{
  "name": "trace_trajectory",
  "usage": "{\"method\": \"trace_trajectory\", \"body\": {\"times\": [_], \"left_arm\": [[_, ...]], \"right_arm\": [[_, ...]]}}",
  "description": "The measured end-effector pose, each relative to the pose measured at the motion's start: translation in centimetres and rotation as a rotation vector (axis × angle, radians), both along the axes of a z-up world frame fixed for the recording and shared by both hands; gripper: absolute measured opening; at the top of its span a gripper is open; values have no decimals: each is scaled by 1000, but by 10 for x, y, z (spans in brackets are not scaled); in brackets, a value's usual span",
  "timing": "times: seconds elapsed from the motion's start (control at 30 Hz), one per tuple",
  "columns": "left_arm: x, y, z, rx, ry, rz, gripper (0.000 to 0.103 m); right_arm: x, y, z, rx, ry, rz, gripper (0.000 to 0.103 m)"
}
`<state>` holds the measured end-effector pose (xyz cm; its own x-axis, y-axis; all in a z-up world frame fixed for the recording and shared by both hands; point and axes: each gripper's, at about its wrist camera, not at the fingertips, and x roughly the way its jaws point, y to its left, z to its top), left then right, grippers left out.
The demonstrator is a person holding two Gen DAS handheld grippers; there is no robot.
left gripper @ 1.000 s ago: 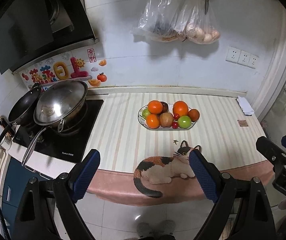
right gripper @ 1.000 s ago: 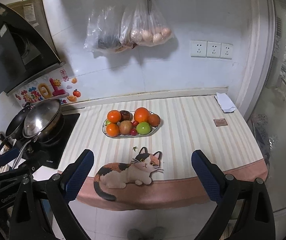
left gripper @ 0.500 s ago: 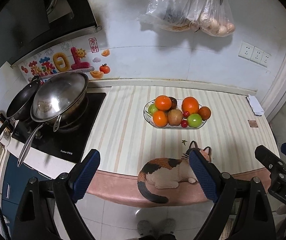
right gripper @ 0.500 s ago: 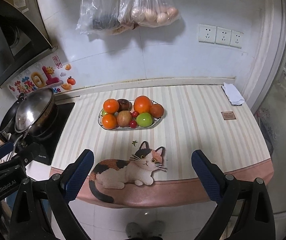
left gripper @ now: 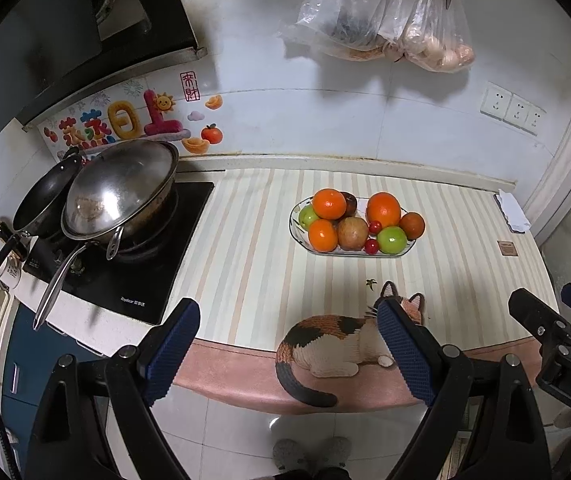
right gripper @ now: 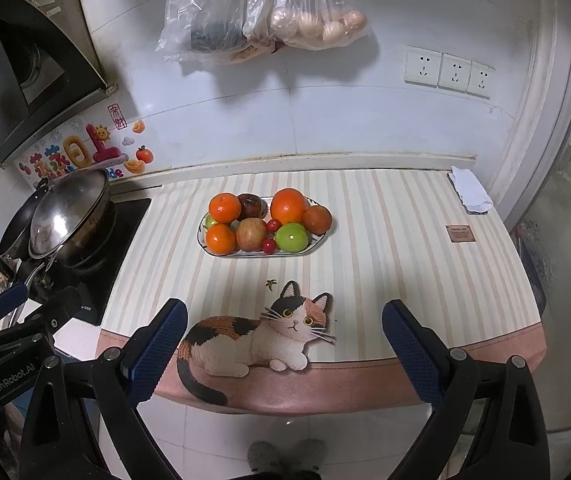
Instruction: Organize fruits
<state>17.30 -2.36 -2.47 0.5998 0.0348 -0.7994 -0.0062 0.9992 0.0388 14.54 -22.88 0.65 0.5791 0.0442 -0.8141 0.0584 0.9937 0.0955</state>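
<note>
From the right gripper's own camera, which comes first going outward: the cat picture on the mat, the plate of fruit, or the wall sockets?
1. Calico cat picture, between the right gripper's open fingers, at the counter's front edge.
2. Oval white plate of fruit, mid-counter, beyond the cat.
3. White wall sockets, on the back wall, upper right.

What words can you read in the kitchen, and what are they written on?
"DAS": white letters on the right gripper's black body, cut off by the picture's edge.
"GenRobot.AI": on the left gripper's black body.
"蒸蒸日上": big colourful wall sticker above the wok.
"来财": red seal sticker on the wall.
Stove brand: white print, too small to read.
Brown tag on the counter mat: too small to read.
</note>
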Motion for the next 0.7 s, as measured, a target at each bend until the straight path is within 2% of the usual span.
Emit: {"method": "trace_trajectory", "body": {"times": [0.07, 0.1, 0.7], "left_arm": [[1, 0, -1, 11, 2, 6, 93], [1, 0, -1, 11, 2, 8, 101], [2, -3, 0, 0, 1, -2, 102]], "right_arm": [[0, 0, 0, -1, 1, -1, 100], [0, 0, 0, -3, 2, 1, 100], [2, 3, 4, -13, -11, 12, 100]]}}
